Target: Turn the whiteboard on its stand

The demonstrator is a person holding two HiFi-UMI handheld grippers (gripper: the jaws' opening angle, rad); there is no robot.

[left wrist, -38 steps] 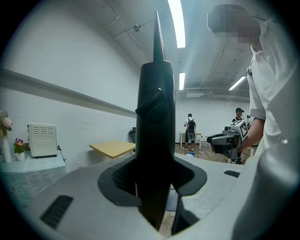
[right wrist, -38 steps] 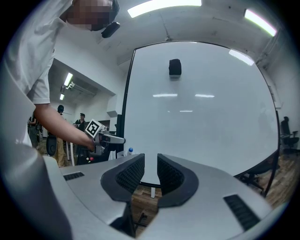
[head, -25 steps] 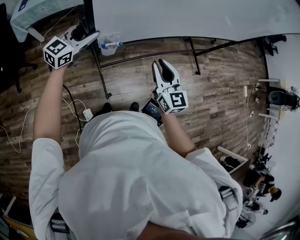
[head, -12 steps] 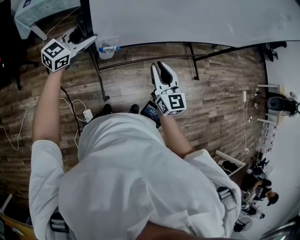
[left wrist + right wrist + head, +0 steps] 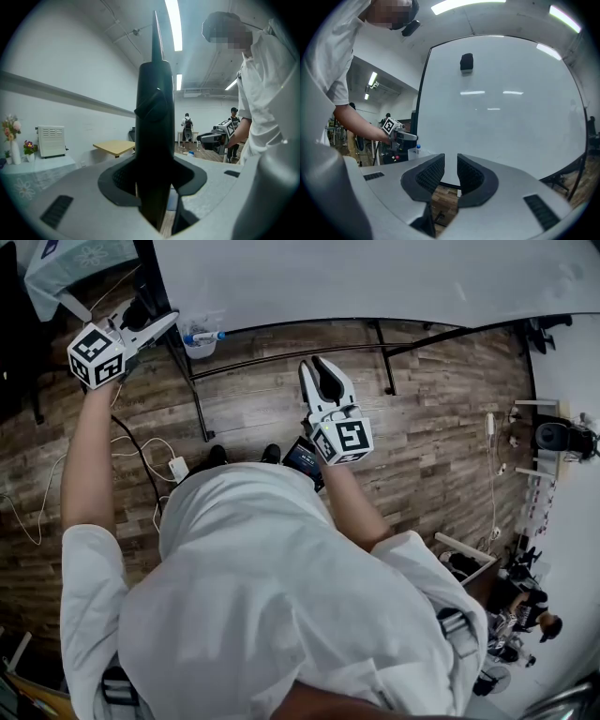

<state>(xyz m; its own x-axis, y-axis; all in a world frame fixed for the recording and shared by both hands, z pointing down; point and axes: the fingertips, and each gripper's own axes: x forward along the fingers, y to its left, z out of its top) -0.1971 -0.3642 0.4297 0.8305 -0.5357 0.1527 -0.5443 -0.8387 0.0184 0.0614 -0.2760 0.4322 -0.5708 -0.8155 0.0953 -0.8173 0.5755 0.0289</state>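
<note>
The whiteboard (image 5: 375, 277) is a wide white panel in a black frame, running along the top of the head view above its black stand (image 5: 192, 395). My left gripper (image 5: 157, 321) is shut on the board's left frame edge; in the left gripper view that dark edge (image 5: 152, 117) stands upright between the jaws of the left gripper (image 5: 152, 180). My right gripper (image 5: 319, 367) hovers in front of the board's middle, a little back from it, open with nothing between its pads. In the right gripper view the board (image 5: 497, 108) fills the scene beyond the right gripper (image 5: 450, 168), with a black eraser (image 5: 466, 62) stuck near its top.
A clear cup holding a blue-capped marker (image 5: 199, 337) hangs by the stand's left post. The stand's black floor bars (image 5: 384, 352) stretch under the board. A power strip with cables (image 5: 176, 468) lies on the wooden floor at left. A cloth-covered table (image 5: 66, 263) stands at the far left.
My left gripper has moved left and slightly up in the head view, taking the board's left edge with it. The right gripper has shifted only slightly.
</note>
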